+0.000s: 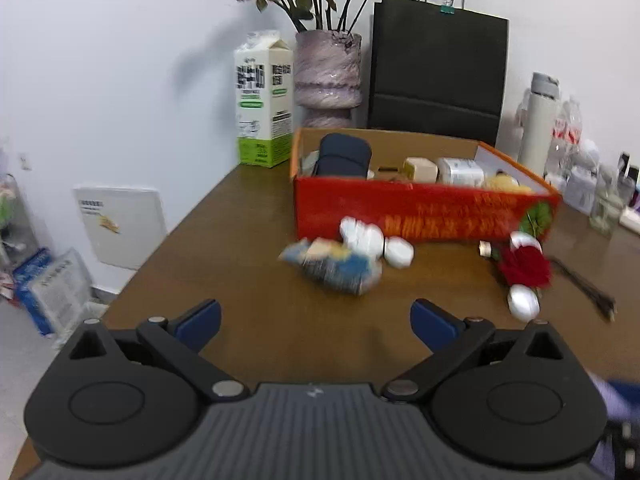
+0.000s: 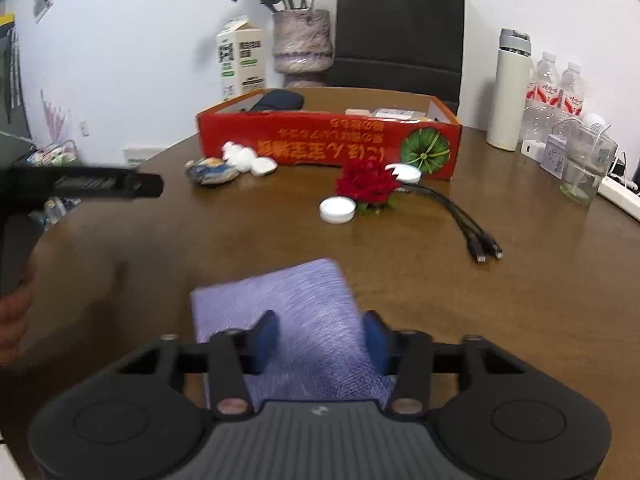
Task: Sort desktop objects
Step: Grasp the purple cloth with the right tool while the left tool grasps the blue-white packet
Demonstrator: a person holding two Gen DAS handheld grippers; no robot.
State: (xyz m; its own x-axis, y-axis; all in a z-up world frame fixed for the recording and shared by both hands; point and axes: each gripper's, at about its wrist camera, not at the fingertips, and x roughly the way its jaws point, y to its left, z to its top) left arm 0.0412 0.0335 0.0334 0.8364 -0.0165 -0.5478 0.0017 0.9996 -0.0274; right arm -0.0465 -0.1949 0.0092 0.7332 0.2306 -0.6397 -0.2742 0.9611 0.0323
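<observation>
While the red box (image 2: 328,142) stood near the far side of the brown counter (image 2: 520,300), the right gripper (image 2: 320,336) hung over a lilac cloth (image 2: 288,304) that lay on the counter well in front of the box. Its 2 blue fingers (image 2: 266,338) stood either side of the cloth's near part, partly drawn in. Blur hid whether they pressed on the fabric, so I could not tell if they grasped it.

Seen from the left wrist, the left gripper (image 1: 316,324) had its fingers (image 1: 200,320) released, spread wide with only bare counter between them. It pointed toward the box from well in front of it.

Inside the box lay a dark blue pouch (image 1: 344,154) at the left end and several pale small packages (image 1: 460,170) toward the right. Just in front of the box's left half lay a blue and yellow crumpled packet (image 2: 210,171), with a cluster of white round pieces (image 2: 246,158) touching or just beside it. In front of the box's right half lay a red rose (image 2: 366,184), a white round lid (image 2: 337,209) just in front of the rose, and another white piece (image 2: 406,172) between the rose and the box. Black cables (image 2: 460,216) ran from beside the rose toward the near right.

Behind the box stood a milk carton (image 1: 264,100), a vase of dried flowers (image 1: 328,76) and a black paper bag (image 1: 438,72). To the right of the box stood a white flask (image 2: 510,88) and 2 water bottles (image 2: 556,92).
</observation>
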